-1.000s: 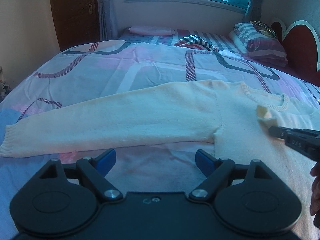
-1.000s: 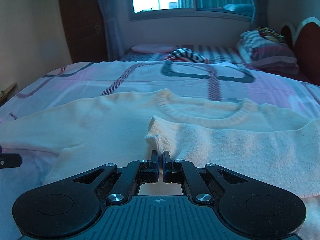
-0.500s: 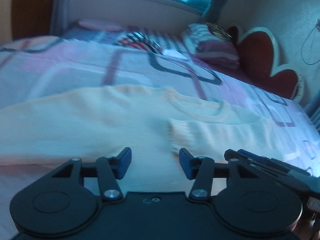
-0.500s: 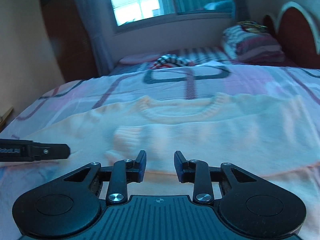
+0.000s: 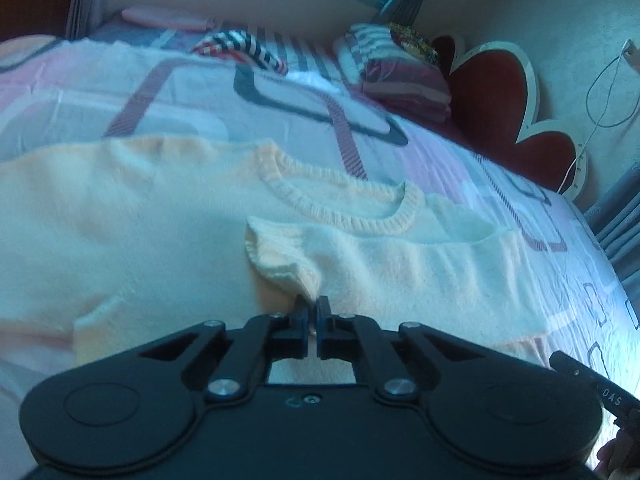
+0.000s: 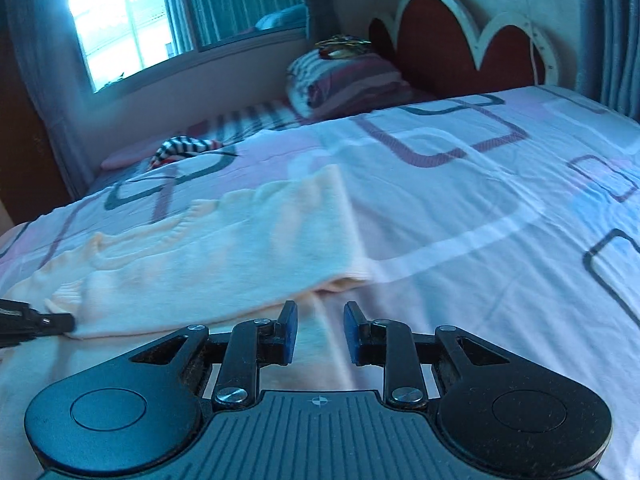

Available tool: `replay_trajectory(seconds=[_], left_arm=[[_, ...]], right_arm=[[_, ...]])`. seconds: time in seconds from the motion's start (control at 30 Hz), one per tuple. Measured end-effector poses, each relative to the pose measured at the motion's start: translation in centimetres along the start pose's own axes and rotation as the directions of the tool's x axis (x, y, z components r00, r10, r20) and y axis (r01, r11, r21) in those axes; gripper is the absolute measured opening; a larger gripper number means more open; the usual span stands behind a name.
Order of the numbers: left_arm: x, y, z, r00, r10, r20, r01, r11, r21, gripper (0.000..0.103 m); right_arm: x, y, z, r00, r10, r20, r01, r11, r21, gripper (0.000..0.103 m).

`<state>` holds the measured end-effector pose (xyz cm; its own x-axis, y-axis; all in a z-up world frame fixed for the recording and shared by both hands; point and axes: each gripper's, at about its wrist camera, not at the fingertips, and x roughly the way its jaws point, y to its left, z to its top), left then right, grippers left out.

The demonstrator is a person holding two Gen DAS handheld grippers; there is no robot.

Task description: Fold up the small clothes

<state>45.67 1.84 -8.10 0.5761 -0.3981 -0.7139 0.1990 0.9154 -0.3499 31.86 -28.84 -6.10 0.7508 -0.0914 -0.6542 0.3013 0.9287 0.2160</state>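
Observation:
A cream knit sweater point(image 5: 132, 216) lies flat on the bed, its ribbed neckline point(image 5: 340, 208) facing up. Its right sleeve is folded across the chest, with the ribbed cuff point(image 5: 280, 260) in the middle. My left gripper point(image 5: 311, 312) is shut on the lower corner of that cuff. My right gripper point(image 6: 318, 320) is open and empty just in front of the folded sleeve's outer edge point(image 6: 340, 280). The right gripper's tip also shows in the left wrist view point(image 5: 580, 380), and the left gripper's tip shows in the right wrist view point(image 6: 36, 322).
The bed has a patterned pink and white bedspread point(image 6: 480, 200). A striped garment point(image 5: 240, 46) and folded striped bedding point(image 5: 400, 76) lie at the far side by the red headboard point(image 5: 500, 92). A window point(image 6: 120, 24) is behind.
My left gripper moved right to the folded sleeve's cuff and closed on it. My right gripper let go of the cuff, opened and swung right to the sleeve's fold edge.

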Motion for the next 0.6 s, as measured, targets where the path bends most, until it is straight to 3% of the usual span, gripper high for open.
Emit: replay_trajectory(seconds=[0.2, 0.6], left_arm=[[-3.1, 1.7, 1.2, 0.996, 0.071, 0.059, -0.07, 0.997, -0.014, 0.002], [-4.1, 3.9, -0.1, 0.989, 0.145, 0.04, -0.144, 0.989, -0.044, 0.002]], right_arm=[[2.2, -0.8, 0.2, 0.998, 0.039, -0.044, -0.04, 0.998, -0.038, 0.027], [5.2, -0.4, 1.1, 0.994, 0.092, -0.066, -0.097, 0.992, -0.077, 0.026]])
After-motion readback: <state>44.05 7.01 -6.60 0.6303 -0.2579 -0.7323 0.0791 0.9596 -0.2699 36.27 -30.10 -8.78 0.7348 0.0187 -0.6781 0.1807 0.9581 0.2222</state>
